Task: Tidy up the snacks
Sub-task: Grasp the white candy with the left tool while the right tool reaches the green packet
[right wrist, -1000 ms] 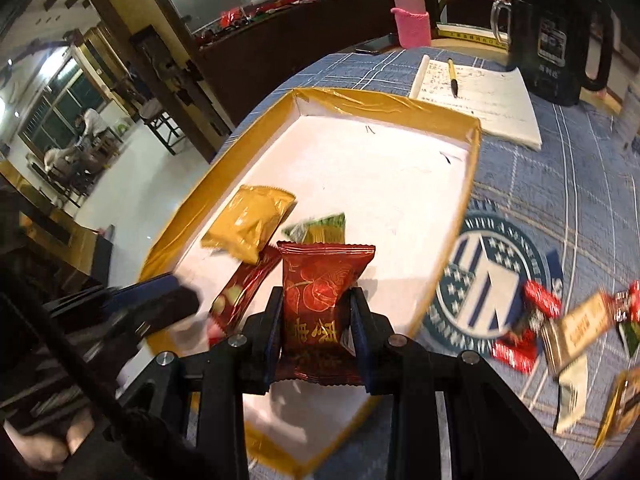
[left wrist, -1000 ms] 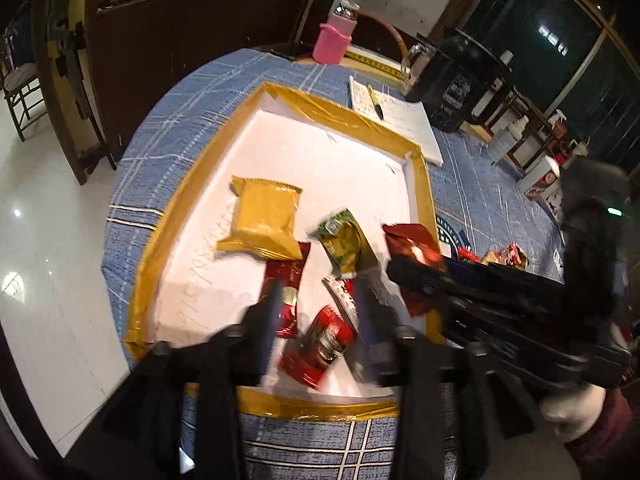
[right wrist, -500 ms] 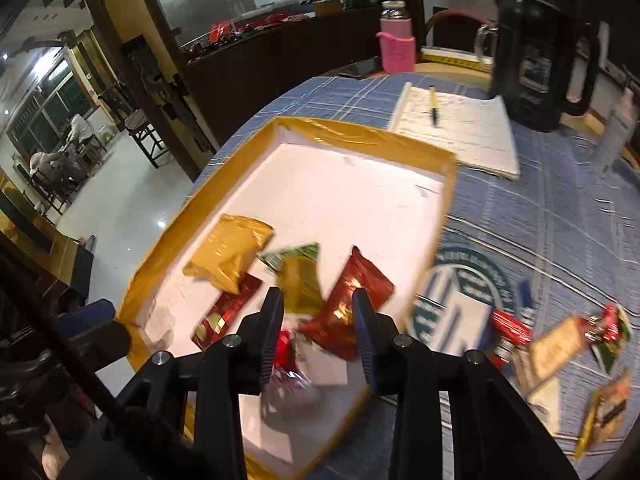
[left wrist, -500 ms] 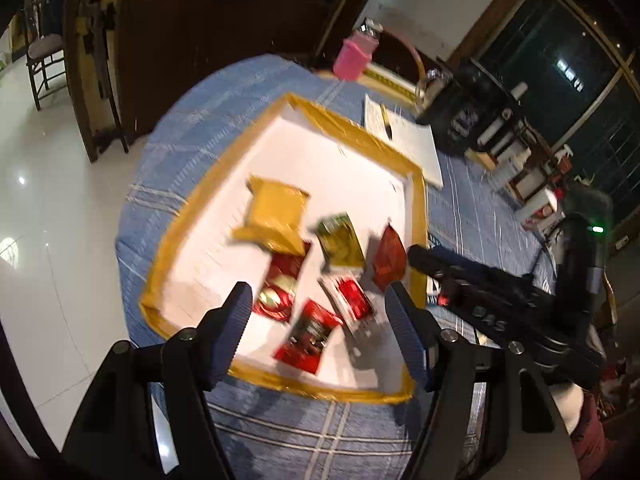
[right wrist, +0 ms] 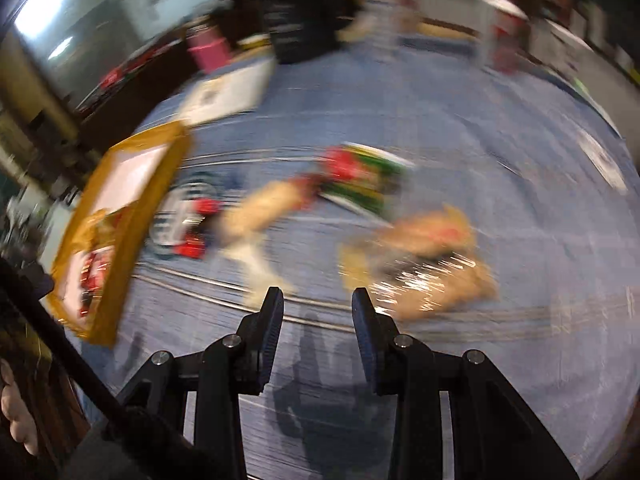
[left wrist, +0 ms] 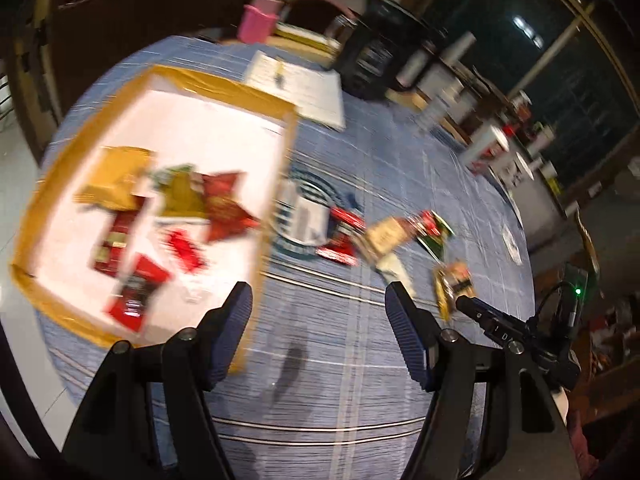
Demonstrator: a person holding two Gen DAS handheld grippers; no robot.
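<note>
Red foil snack packet [left wrist: 224,208] now dropped in the white yellow-taped tray [left wrist: 224,84], both empty claws, left gripper [left wrist: 318,304] and right gripper [right wrist: 318,304], parted, swinging toward loose wrapped snacks [left wrist: 384,236] on the blue tablecloth [left wrist: 320,360].

Snacks [left wrist: 188,208] in tray [left wrist: 224,84]; others [left wrist: 384,236] right, on tablecloth [left wrist: 340,360].

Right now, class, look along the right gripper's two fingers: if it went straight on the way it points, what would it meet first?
The right gripper is empty, jaws apart. Straight ahead lies bare blue tablecloth, so it would probably meet cloth first. The blurred tan snack packet lies just right of that line; depth is unclear.
</note>
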